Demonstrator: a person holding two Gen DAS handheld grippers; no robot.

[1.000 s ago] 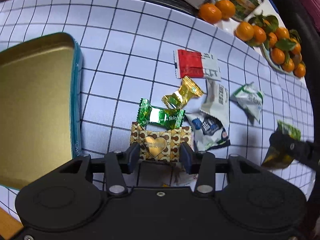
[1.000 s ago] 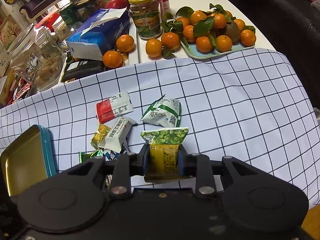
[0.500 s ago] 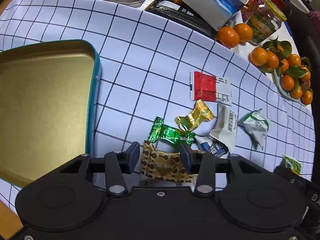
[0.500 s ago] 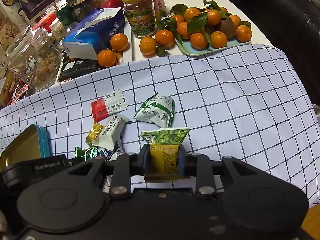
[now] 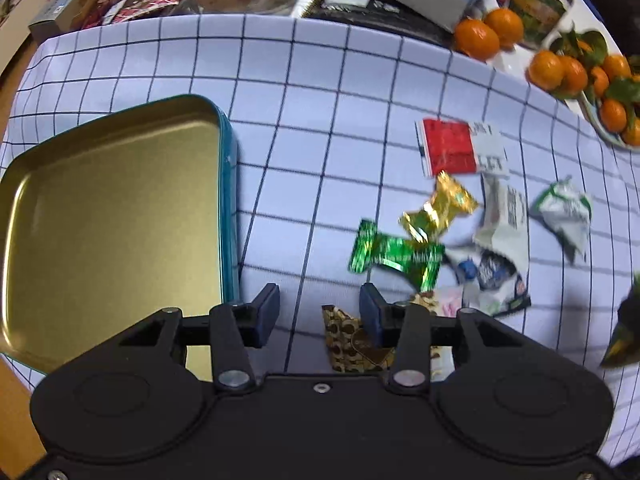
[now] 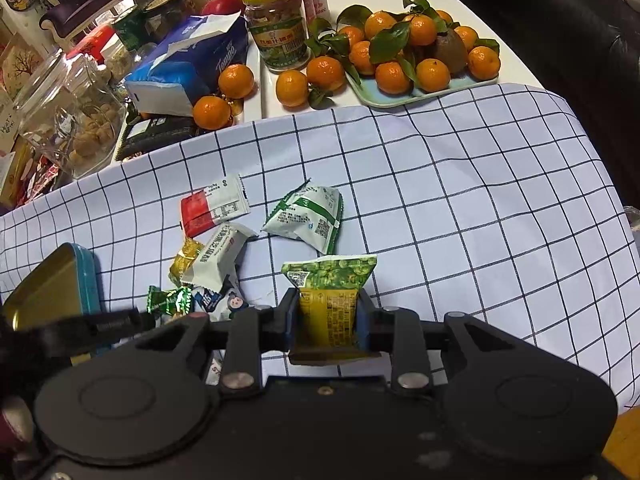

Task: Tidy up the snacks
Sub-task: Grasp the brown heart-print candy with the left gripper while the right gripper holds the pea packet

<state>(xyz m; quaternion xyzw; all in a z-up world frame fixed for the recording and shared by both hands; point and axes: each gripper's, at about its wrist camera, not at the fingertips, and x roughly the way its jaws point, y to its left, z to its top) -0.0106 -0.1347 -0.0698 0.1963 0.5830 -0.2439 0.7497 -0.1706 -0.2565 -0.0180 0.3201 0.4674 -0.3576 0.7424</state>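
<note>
On the checked tablecloth (image 6: 460, 184), the right gripper (image 6: 327, 316) is clamped on a green-and-yellow snack packet (image 6: 330, 296). Both pads press its yellow lower half. The packet's long axis runs along the fingers, with its green crimped end pointing away from the camera toward the far side of the table. It is held off the cloth, just beside the loose pile of snacks.

The left gripper (image 5: 320, 312) stands with jaws wide apart and nothing pressed between them. A brown-and-gold patterned packet (image 5: 346, 344) lies under its right finger, partly hidden by it; whether the finger touches it cannot be told. An open teal tin (image 5: 229, 200) with a gold interior sits just to the left of this gripper, nothing visible inside it.

Loose items on the cloth:
- green foil candy (image 5: 394, 254), twisted ends, long axis roughly left to right in the left wrist view;
- gold foil candy (image 5: 438, 208), tilted diagonally, touching the green one;
- red-and-white sachet (image 6: 214, 210), lying flat, farthest from the grippers;
- white wrapper with print (image 6: 220, 256), overlapping a blue-printed one;
- green-and-white packet (image 6: 308, 218), apart from the pile, to its right.

Beyond the cloth stands a tray of mandarins (image 6: 412, 96).
</note>
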